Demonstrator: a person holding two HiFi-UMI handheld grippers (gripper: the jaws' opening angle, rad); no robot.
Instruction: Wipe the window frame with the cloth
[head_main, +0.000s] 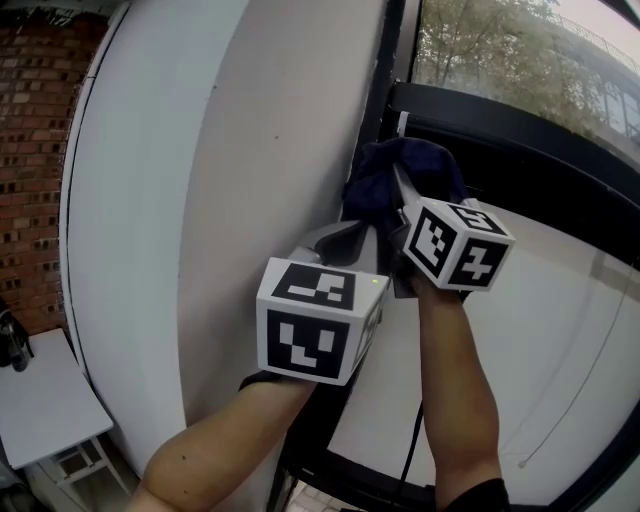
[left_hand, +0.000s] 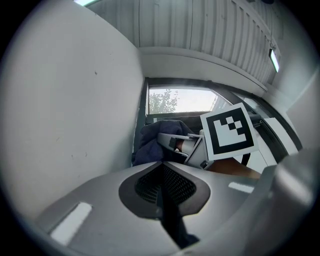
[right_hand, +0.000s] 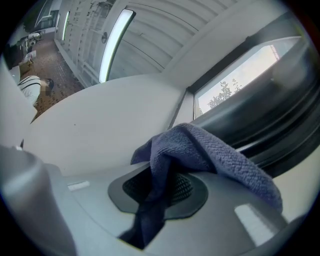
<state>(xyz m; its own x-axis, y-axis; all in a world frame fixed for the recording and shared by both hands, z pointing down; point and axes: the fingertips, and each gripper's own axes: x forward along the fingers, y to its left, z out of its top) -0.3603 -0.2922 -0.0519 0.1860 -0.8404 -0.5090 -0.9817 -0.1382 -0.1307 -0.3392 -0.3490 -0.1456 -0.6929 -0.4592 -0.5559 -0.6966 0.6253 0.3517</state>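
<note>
The right gripper is clamped on the cloth: one fold is pinched between its jaws and the rest flops over toward 3 o'clock. The left gripper has its jaws closed together on nothing and sits at 7 o'clock of the right one in the head view. The cloth looks soft and light and likely to bunch, so a gathered fold is the best place to grip it. It appears bunched against the dark window frame, at 1 o'clock, beside the white wall. No container shows.
</note>
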